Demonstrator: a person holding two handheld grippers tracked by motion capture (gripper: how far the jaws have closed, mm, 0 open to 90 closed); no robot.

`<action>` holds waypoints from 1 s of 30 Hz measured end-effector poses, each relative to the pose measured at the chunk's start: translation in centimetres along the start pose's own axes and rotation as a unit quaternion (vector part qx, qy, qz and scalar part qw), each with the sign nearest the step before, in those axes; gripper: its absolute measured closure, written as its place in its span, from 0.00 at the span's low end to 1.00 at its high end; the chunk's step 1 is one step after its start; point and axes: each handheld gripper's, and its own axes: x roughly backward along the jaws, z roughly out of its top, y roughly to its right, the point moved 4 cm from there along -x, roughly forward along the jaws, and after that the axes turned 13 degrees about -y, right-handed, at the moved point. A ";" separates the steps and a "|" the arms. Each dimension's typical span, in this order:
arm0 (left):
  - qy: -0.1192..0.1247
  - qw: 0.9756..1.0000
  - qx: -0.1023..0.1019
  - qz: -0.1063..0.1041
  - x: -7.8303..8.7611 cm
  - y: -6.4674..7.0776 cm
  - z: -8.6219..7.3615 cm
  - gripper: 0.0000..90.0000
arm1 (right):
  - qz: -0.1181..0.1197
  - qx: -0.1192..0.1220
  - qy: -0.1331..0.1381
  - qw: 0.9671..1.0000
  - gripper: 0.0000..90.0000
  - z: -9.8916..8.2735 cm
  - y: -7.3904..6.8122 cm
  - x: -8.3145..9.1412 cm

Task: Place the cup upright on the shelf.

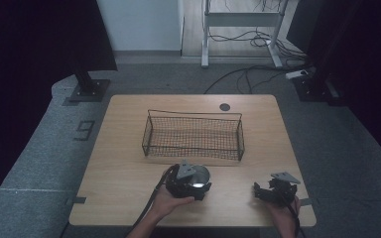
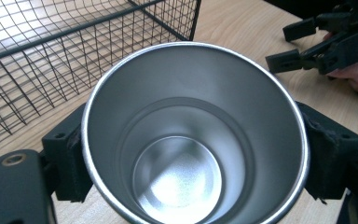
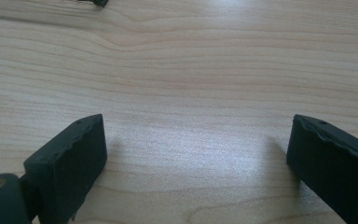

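Left gripper clamps steel cup, its outside hidden.

A light wooden table stands on grey carpet. Beyond its far edge, a white desk frame stands among black cables before a pale wall. Dark curtains flank the scene.

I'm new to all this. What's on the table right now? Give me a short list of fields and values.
Table: light wood
Basket: black wire mesh basket, nothing in it, at mid-table
Cup: shiny metal cup, nothing in it, near the basket
Left tongs: shut on the cup, a pad on each side of it
Right tongs: open over bare wood, holding nothing
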 end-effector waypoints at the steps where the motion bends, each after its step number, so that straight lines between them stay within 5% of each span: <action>1: 0.002 1.000 0.001 0.000 0.2 0.0 0.1 0.16 | 0.000 0.000 0.000 1.000 0.05 0.0 0.0 0.0; 30: 0.030 1.000 0.001 -0.004 2.3 -0.6 2.0 0.16 | -0.001 -0.002 0.000 1.000 0.05 0.0 0.0 0.0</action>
